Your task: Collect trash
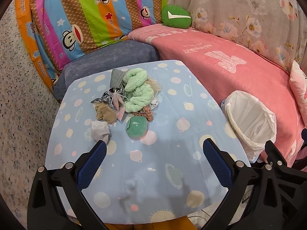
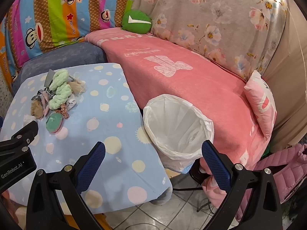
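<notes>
i am holding the left hand-held gripper (image 1: 154, 149) over the near part of the bench (image 1: 172, 172), its blue pads spread wide and gripping nothing, because nothing has been picked up yet. the trash is sitting in a loose heap toward the far side of the blue planet-print cloth: a fluffy green piece (image 1: 137, 90) lying on top, a grey scrap (image 1: 116, 77) behind it, leopard-print and tan bits (image 1: 105, 112) beside it, and a round green pad (image 1: 136, 127) and a pale grey wad (image 1: 100, 132) lying nearest to my left pads. i am keeping the right hand-held gripper (image 2: 153, 151) released as well, empty, and hovering just in front of the lined bin (image 2: 178, 126), which is standing in the gap between the bench and the pink-covered couch (image 2: 191, 80). i am guessing the bin is parked there so each piece only needs a short carry sideways. the bag is looking nearly empty inside, so i am judging the job as barely begun, with the grey wad the easiest first grab.
</notes>
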Available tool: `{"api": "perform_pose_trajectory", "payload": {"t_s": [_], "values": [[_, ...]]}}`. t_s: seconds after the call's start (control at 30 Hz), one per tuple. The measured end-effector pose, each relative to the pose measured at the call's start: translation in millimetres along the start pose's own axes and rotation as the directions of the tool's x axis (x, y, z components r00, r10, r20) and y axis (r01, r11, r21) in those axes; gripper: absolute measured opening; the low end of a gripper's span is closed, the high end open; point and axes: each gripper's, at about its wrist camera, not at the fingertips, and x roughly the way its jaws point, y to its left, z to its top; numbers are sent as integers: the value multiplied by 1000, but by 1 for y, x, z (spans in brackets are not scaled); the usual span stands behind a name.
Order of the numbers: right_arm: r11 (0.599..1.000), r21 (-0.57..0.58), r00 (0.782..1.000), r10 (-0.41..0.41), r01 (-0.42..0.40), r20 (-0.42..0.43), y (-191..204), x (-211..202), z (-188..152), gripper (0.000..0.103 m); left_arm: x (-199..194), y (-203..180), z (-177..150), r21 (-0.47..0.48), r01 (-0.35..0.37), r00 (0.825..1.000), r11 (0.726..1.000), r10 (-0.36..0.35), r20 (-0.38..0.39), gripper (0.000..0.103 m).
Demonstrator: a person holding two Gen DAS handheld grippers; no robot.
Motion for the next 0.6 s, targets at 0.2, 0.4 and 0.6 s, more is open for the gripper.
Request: {"api": "perform_pose_trajectory", "payload": {"t_s": [0.2,0.4,0.6], "values": [[1000,1,1000,-12,12,2,-1,-3,-1,96,-2,-1,-1,-2,2,1000,1000,-2,2,96],[1000,4,1000,-18,18,1,-2,-3,-1,96,-4,-2,-2,3,0,1000,1000,0,8,96],[1000,2,1000,-19,19,2,-3,-3,-2,96,-6,-1,-2,9,-9,1000,1000,8,22,96]]}}
